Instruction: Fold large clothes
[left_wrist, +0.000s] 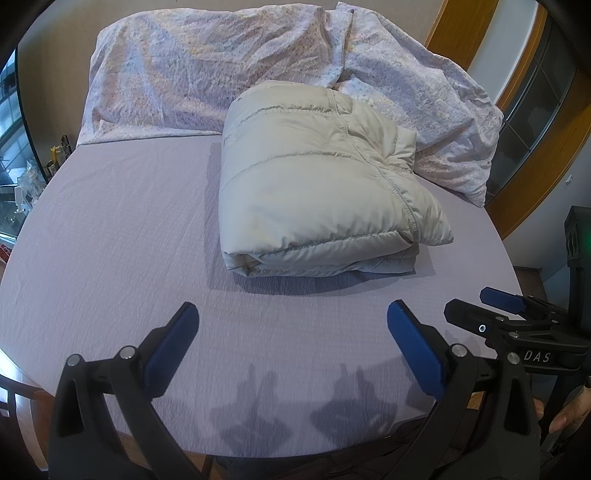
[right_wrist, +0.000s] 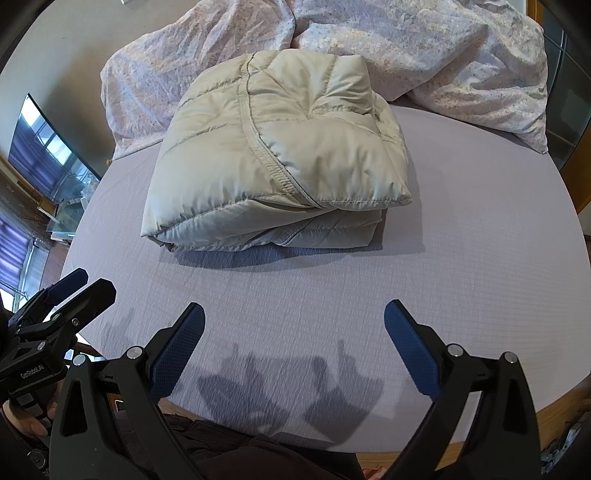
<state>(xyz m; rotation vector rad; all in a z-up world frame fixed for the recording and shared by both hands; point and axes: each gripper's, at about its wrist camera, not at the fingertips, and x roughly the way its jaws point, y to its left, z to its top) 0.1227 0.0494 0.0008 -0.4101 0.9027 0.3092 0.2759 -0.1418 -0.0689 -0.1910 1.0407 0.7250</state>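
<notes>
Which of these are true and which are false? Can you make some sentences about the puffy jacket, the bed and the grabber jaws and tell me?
1. The cream puffer jacket is folded into a bundle on the bed. True.
2. The left gripper has its jaws clamped on the jacket. False: its jaws are wide open, empty, and short of the jacket.
3. The right gripper is open and holds nothing. True.
4. The jacket lies on the bare floor. False: it lies on the lilac sheet.
5. A crumpled flowery duvet lies behind the jacket. True.
6. The jacket is spread out flat with sleeves wide. False: it is folded up in layers.
</notes>
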